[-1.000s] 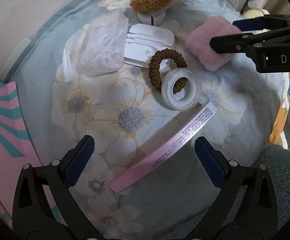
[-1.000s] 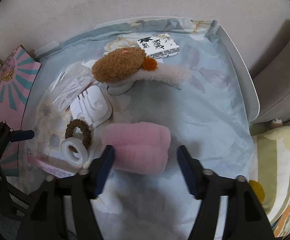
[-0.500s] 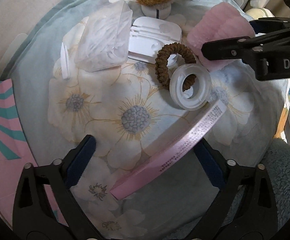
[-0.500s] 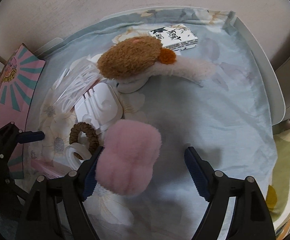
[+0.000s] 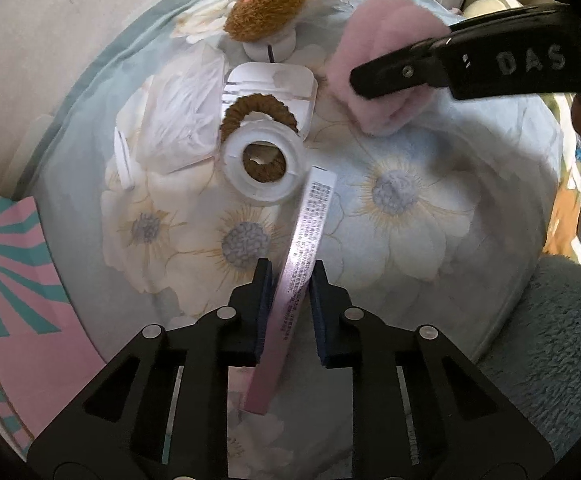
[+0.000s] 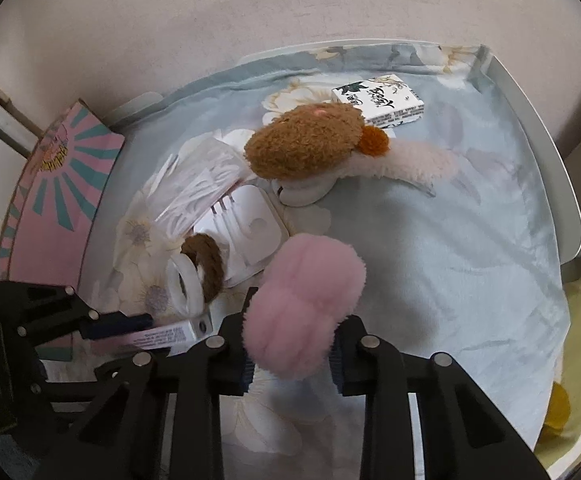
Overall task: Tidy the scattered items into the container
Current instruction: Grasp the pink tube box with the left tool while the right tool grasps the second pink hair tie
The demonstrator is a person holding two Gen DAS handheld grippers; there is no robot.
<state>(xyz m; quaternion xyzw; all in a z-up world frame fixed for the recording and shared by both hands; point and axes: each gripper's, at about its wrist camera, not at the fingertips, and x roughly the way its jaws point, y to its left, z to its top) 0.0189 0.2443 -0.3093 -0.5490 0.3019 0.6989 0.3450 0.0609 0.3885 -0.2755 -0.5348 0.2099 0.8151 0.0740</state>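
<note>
My left gripper [image 5: 289, 280] is shut on a long pink box [image 5: 310, 224] with printed text; the box also shows in the right wrist view [image 6: 162, 336]. My right gripper [image 6: 292, 340] is shut on a fluffy pink puff [image 6: 306, 296], also seen in the left wrist view [image 5: 374, 60], held just above the floral cloth. A white tape roll [image 5: 264, 162], a brown hair tie [image 5: 258, 108], a white flat case [image 5: 274, 84], a clear bag [image 5: 182, 116] and a brown plush clip [image 5: 268, 4] lie on the cloth. The pink striped box [image 5: 14, 280] sits at the left.
A floral blue cloth [image 6: 450, 240] covers a white tray with a raised rim [image 6: 538, 152]. A printed white pack [image 6: 378, 104] lies at the far side. A wall stands behind. A grey fleece blanket [image 5: 550, 340] lies at the right.
My left gripper closed on the long pink box and turned it end-on. My right gripper closed on the pink puff and lifted it slightly.
</note>
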